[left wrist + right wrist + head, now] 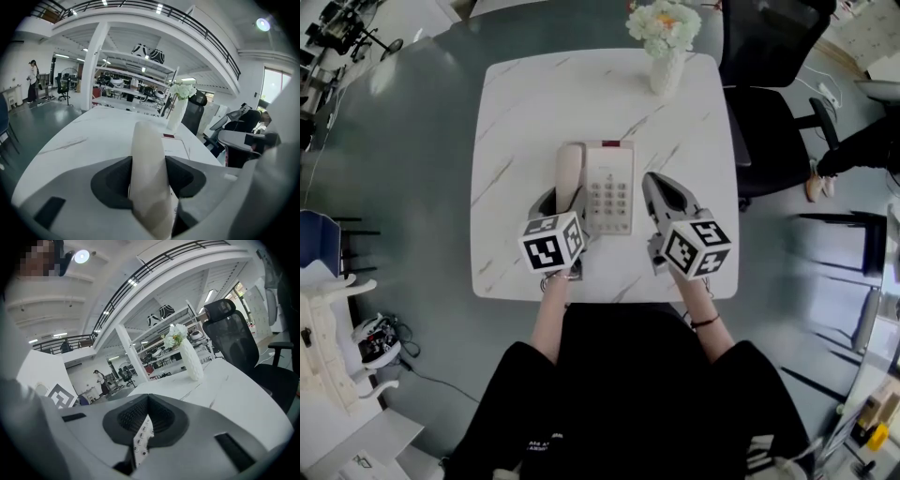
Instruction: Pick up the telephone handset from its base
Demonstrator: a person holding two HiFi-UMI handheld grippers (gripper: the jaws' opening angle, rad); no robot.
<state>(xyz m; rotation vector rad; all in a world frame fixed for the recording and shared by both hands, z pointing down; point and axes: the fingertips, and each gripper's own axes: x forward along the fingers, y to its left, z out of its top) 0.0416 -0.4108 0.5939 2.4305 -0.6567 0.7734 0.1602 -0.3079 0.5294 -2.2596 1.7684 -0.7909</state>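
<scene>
A cream telephone base (610, 187) with a keypad sits in the middle of the white marble table (525, 103). Its handset (569, 173) lies along the base's left side. My left gripper (565, 199) is at the handset's near end. In the left gripper view the handset (147, 159) fills the gap, and both dark pads (115, 180) press its sides. My right gripper (654, 183) hovers just right of the base with its jaws shut and nothing in them. Through their slit in the right gripper view, a strip of keypad (143, 439) shows.
A white vase of flowers (667, 66) stands at the table's far edge. A black office chair (769, 112) is at the right side of the table. The person's black-clad lap is at the near edge. Grey floor surrounds the table.
</scene>
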